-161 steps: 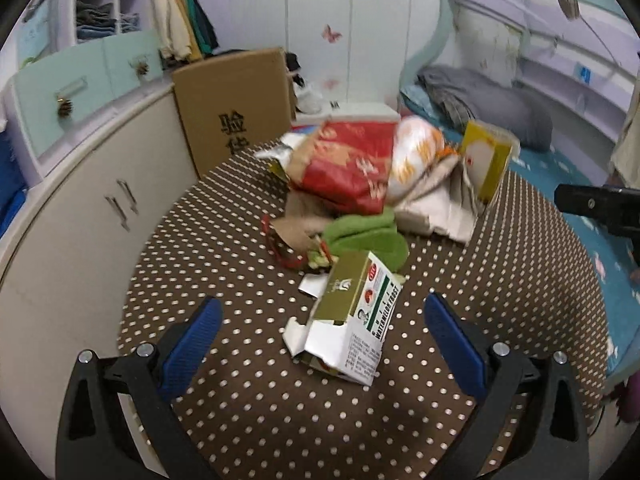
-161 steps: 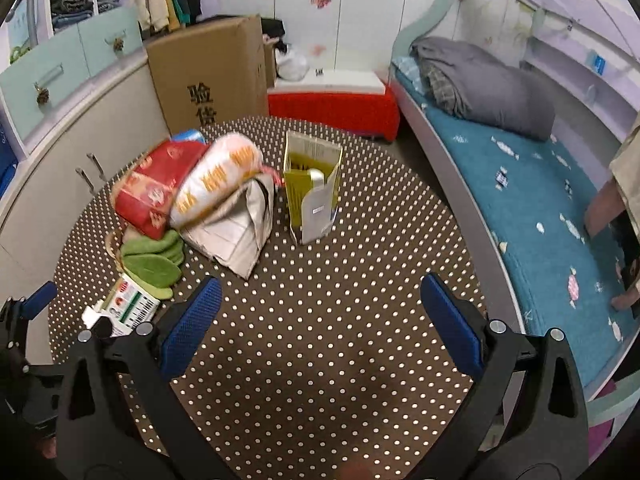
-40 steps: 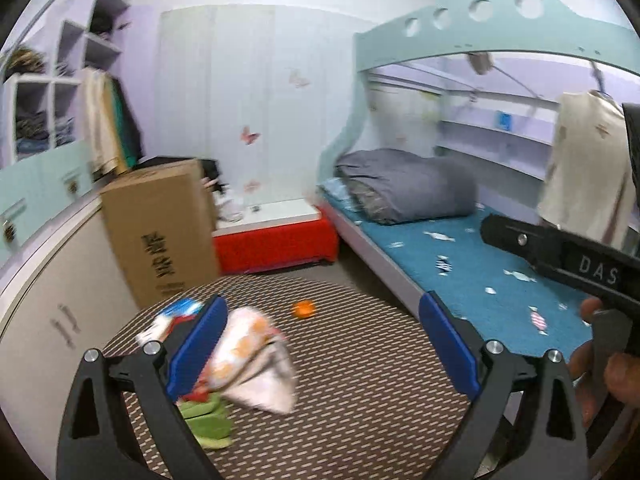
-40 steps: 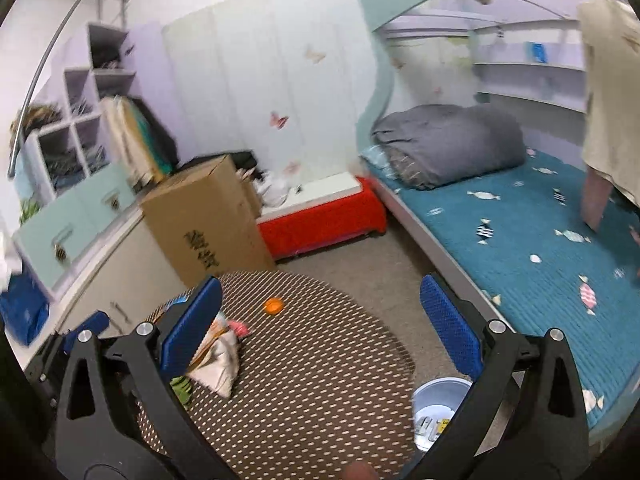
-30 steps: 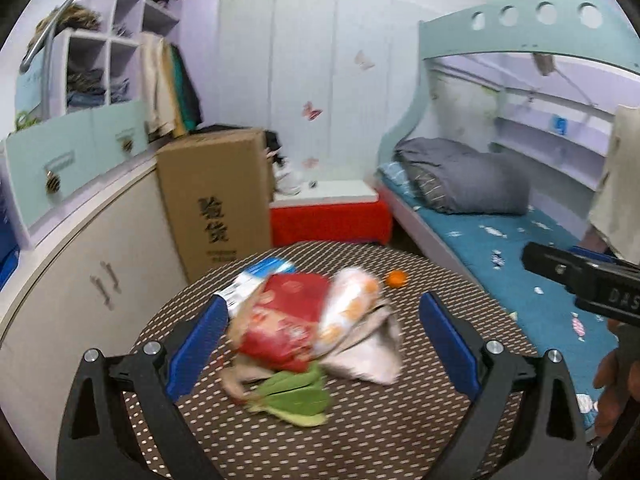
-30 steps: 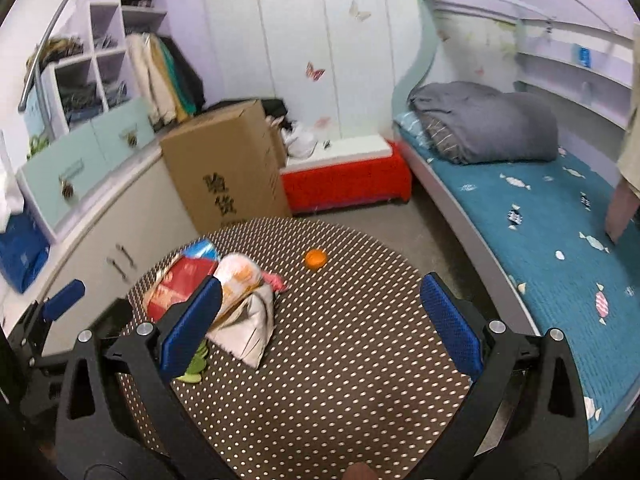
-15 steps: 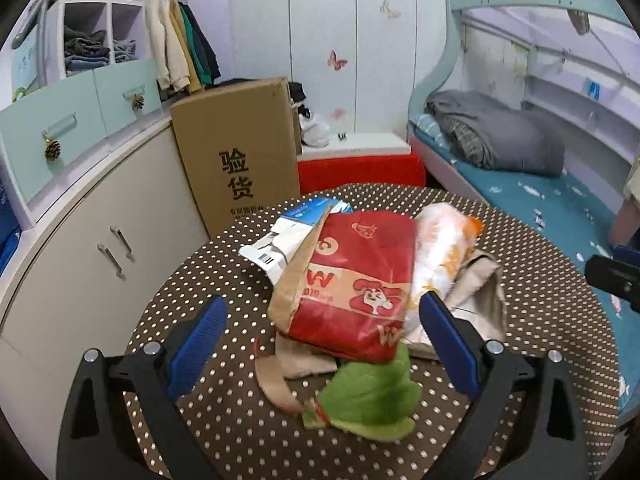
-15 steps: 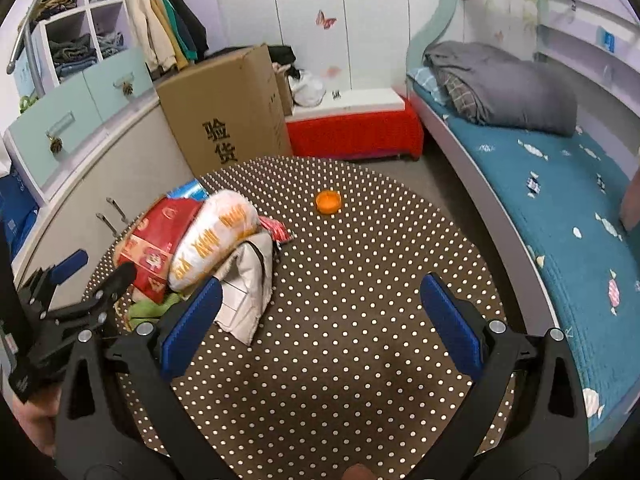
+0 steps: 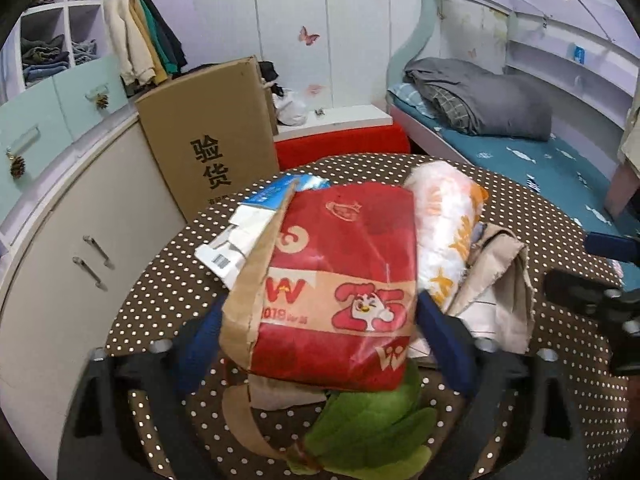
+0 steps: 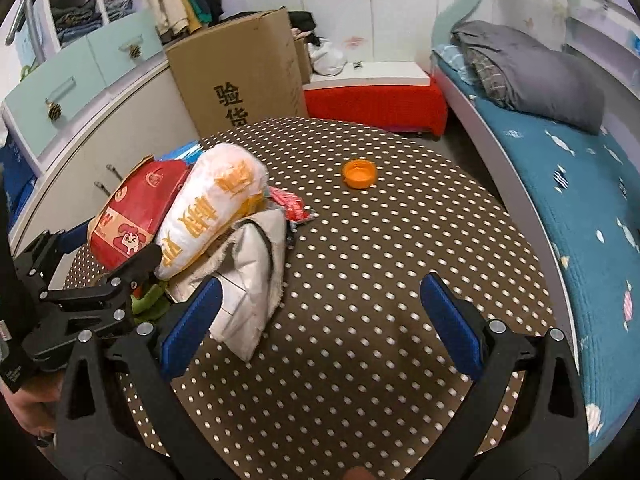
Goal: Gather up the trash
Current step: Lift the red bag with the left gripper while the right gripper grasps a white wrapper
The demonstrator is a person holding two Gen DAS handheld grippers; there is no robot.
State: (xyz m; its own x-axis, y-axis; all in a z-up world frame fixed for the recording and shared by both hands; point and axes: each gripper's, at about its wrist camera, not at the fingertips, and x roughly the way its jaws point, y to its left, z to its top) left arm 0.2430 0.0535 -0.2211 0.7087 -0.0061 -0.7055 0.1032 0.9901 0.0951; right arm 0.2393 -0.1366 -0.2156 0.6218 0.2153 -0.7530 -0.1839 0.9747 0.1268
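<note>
Straddling the red paper bag (image 9: 340,280), the left gripper (image 9: 320,344) is closing its jaws, one blue pad at each side of the bag's lower end; whether the pads already press on it cannot be told. Right of the bag in the left wrist view lies a white-and-orange plastic bag (image 9: 444,232), beyond that a crumpled beige paper bag (image 9: 496,284). A green scrap (image 9: 372,432) lies under the bag's near end, a blue-and-white carton (image 9: 256,220) at its left. The polka-dot table (image 9: 160,280) shows bare cloth toward its left rim.

From the right wrist, the right gripper (image 10: 320,320) hangs released over bare cloth, right of the red bag's heap. An orange cap (image 10: 359,173) sits well apart from the bag, toward the far rim.
</note>
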